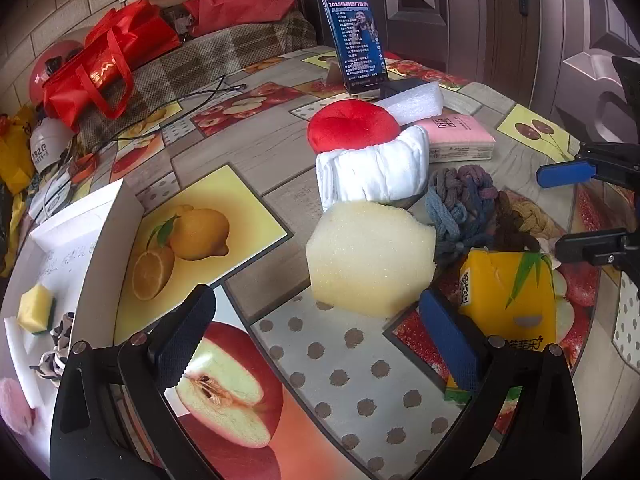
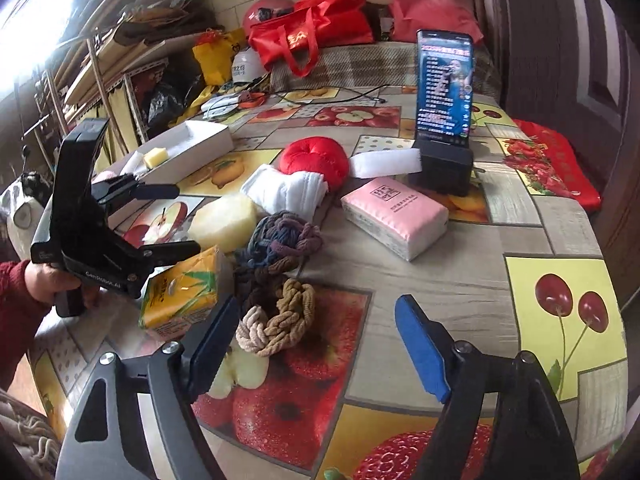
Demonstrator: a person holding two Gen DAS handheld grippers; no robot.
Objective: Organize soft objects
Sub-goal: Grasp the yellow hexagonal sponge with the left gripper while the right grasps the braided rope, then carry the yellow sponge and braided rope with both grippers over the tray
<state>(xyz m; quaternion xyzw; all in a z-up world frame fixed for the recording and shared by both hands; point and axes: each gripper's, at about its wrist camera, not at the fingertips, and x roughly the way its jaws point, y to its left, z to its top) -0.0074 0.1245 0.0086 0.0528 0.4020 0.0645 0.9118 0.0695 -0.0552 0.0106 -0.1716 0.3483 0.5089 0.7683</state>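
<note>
Left gripper [image 1: 320, 344] was spread wide with nothing between the jaws, hanging over bare tablecloth [image 1: 344, 380]; likely just lining up, since the pale sponge block [image 1: 370, 256] sat straight ahead of the gap, near but untouched. The yellow tissue pack [image 1: 516, 292] lay just outside its blue finger pad [image 1: 450, 340]. Right gripper [image 2: 316, 344] was also parted and empty, though not at full spread, and the tan braided hair tie [image 2: 280, 320] sat just past its tips, toward the dark pad, so that looked like its pick. Beyond that: a heap of dark hair ties [image 2: 280, 244], a rolled white cloth [image 1: 372, 172], a red plush cushion [image 1: 352, 126], a pink tissue pack [image 2: 396, 216] and a white foam strip [image 2: 384, 164], all loose on the table. Far off the left gripper's dark-pad side stood the white tray [image 1: 116, 232], already holding a small yellow sponge [image 1: 36, 308], so probably the drop-off.
</note>
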